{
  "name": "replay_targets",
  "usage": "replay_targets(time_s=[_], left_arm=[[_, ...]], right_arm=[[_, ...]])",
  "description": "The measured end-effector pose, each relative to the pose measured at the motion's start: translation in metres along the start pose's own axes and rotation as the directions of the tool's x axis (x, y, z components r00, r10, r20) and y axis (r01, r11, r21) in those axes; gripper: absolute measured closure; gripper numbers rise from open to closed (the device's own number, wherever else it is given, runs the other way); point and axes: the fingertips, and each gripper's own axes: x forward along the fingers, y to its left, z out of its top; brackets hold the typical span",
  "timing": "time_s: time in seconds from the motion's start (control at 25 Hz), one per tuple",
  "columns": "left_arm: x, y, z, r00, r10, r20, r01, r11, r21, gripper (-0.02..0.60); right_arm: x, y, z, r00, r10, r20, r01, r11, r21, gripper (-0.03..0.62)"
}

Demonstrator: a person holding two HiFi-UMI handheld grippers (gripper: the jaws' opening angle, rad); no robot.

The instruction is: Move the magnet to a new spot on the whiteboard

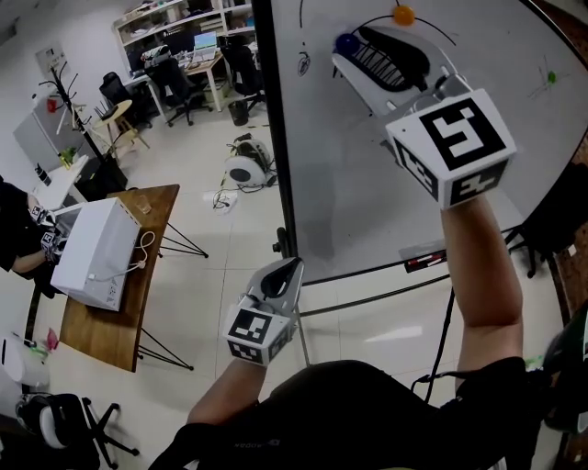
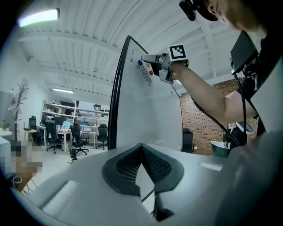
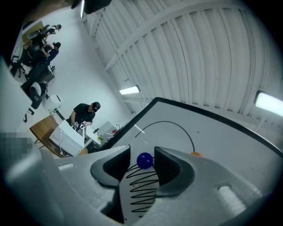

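A round blue magnet [image 1: 346, 43] sticks to the upright whiteboard [image 1: 367, 193] at the top of a black zigzag scribble [image 3: 140, 190]. My right gripper [image 1: 356, 48] is raised against the board, open, with the blue magnet [image 3: 145, 160] between its fingertips; a gap shows on the magnet's left side. An orange magnet [image 1: 403, 15] sits a little further along a drawn black arc [image 3: 174, 126]. My left gripper [image 1: 283, 274] hangs low in front of the board's bottom edge, shut, with nothing in it. From the left gripper view the right gripper [image 2: 147, 63] shows high on the board.
A wooden table [image 1: 152, 275] with a white box [image 1: 96, 252] stands at the left, with a person beside it. Desks and office chairs [image 1: 184, 87] fill the far room. A round white device [image 1: 246, 167] lies on the floor near the board's black frame [image 1: 277, 138].
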Motion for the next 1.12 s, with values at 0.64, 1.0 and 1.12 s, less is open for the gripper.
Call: replay_targets(time_s=[0.64, 1.0, 1.12], left_arm=[[-0.008, 0.009, -0.003, 1.000, 0.011, 0.011, -0.010, 1.000, -0.018, 0.566], [-0.012, 0.014, -0.006, 1.000, 0.007, 0.016, -0.007, 1.000, -0.029, 0.566], [-0.014, 0.014, -0.007, 1.000, 0.006, 0.018, -0.006, 0.999, -0.032, 0.566]], right_arm=[[0.017, 0.000, -0.016, 0.990, -0.076, -0.117, 0.068, 0.995, -0.070, 0.443], [0.020, -0.001, -0.020, 0.980, -0.140, -0.143, 0.120, 0.983, -0.141, 0.482], [0.022, 0.002, -0.021, 0.975, -0.160, -0.153, 0.129, 0.973, -0.191, 0.482]])
